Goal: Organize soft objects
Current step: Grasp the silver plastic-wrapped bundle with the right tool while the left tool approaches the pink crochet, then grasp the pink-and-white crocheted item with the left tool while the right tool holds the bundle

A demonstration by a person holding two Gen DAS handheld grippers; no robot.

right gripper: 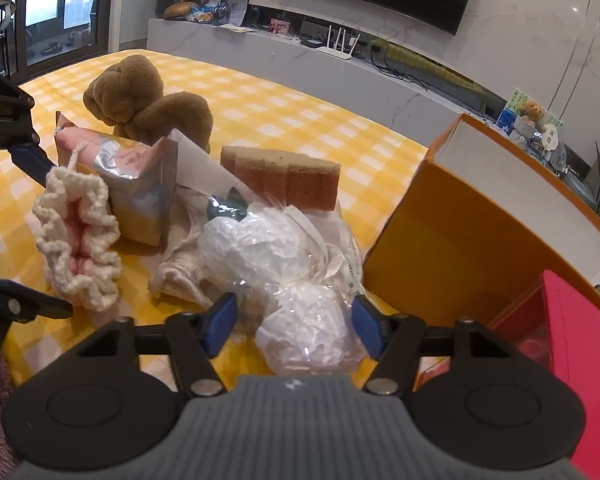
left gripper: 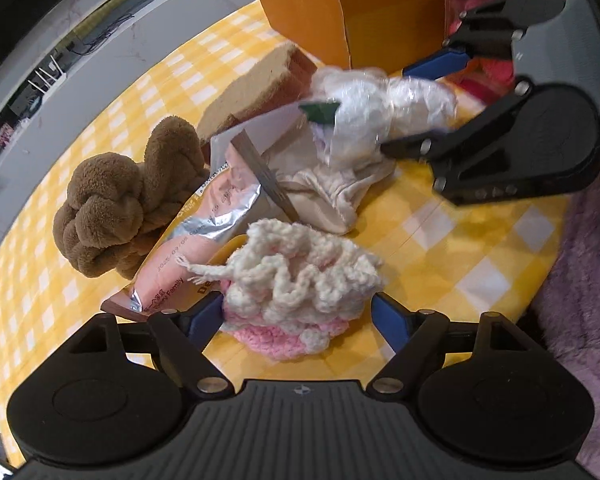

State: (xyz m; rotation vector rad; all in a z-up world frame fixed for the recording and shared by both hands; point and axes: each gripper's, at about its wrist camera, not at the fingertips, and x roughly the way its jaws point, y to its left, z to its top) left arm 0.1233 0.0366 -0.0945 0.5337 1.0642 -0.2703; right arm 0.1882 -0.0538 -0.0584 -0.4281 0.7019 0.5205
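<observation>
A cream and pink crochet piece (left gripper: 300,284) lies on the yellow checked tablecloth (left gripper: 460,248), between the spread fingers of my left gripper (left gripper: 298,318). The left pad is at its edge and the right pad stands clear, so the gripper is open. My right gripper (right gripper: 294,324) straddles a clear plastic bag of white stuffing (right gripper: 300,320). Its right pad is against the bag and its left pad is apart, so it is open too. Behind them lie a cream cloth (right gripper: 180,268), a pink foil packet (right gripper: 132,176), a tan sponge (right gripper: 284,180) and a brown knotted plush (right gripper: 140,96).
An open orange box (right gripper: 460,248) stands on the right of the right wrist view. A pink box (right gripper: 580,340) sits in front of it. Purple fluffy fabric (left gripper: 580,280) covers the table's near edge. A low white cabinet (right gripper: 340,68) runs behind the table.
</observation>
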